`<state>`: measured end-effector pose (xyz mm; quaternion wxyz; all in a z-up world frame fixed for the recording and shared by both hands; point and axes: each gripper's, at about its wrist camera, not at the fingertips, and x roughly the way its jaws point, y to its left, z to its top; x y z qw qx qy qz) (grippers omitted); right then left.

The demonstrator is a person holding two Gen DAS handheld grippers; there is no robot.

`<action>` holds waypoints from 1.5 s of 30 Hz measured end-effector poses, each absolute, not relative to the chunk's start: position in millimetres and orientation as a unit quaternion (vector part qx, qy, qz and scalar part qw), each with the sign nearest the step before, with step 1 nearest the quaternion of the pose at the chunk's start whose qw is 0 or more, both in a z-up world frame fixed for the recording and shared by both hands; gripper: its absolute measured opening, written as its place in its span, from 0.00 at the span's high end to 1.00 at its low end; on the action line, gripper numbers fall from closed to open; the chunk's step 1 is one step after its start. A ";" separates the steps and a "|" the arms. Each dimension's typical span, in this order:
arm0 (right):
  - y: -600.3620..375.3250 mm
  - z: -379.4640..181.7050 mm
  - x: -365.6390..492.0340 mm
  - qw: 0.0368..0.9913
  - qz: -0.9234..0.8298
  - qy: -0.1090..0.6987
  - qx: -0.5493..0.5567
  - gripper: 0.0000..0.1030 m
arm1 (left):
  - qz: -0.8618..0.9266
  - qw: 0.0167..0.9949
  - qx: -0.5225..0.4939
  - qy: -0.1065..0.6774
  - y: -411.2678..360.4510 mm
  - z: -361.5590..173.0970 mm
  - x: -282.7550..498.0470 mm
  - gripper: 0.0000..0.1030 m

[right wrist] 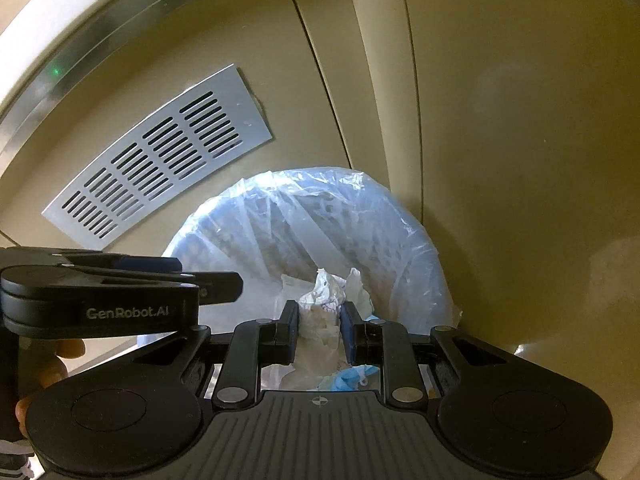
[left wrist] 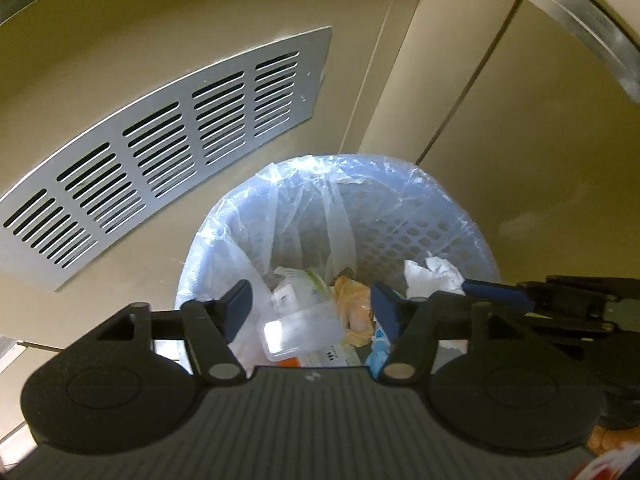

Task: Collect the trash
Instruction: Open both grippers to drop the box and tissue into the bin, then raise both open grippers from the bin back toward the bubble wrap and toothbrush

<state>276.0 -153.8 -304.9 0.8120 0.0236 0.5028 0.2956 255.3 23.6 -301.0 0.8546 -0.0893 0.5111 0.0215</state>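
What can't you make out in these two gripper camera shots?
- Bottom of the lined wastebasket: left wrist view, buried under trash.
- Label on the clear plastic container: same view, too small and glared.
- Lower part of the crumpled tissue: right wrist view, cut off by the right hand-held gripper.

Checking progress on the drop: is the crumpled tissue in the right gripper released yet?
Not released. The right gripper is shut on the crumpled tissue, pinched between both fingers above the lined trash basket.
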 end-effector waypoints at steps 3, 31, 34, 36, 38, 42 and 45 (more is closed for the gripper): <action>-153.6 -303.5 275.6 0.812 0.293 0.504 0.025 0.78 | 0.019 0.855 -0.086 0.511 24.4 -298.2 254.7 0.36; -144.8 -287.7 267.2 0.813 0.269 0.516 0.002 0.30 | 0.033 0.845 -0.092 0.525 45.3 -271.0 236.0 0.36; -147.8 -279.0 261.8 0.814 0.264 0.517 0.005 0.28 | 0.029 0.847 -0.091 0.524 44.3 -261.1 230.4 0.35; -149.5 -271.6 257.0 0.815 0.262 0.517 0.006 0.28 | 0.027 0.847 -0.093 0.522 44.3 -253.1 225.5 0.35; -151.8 -262.7 250.7 0.815 0.260 0.517 0.005 0.27 | 0.023 0.848 -0.096 0.520 44.3 -243.6 219.7 0.35; -158.8 -240.8 235.4 0.818 0.254 0.515 0.012 0.27 | 0.009 0.851 -0.095 0.516 42.3 -220.6 206.1 0.35; -165.8 -221.5 222.7 0.822 0.250 0.512 0.020 0.27 | -0.008 0.855 -0.090 0.511 40.0 -198.9 194.5 0.35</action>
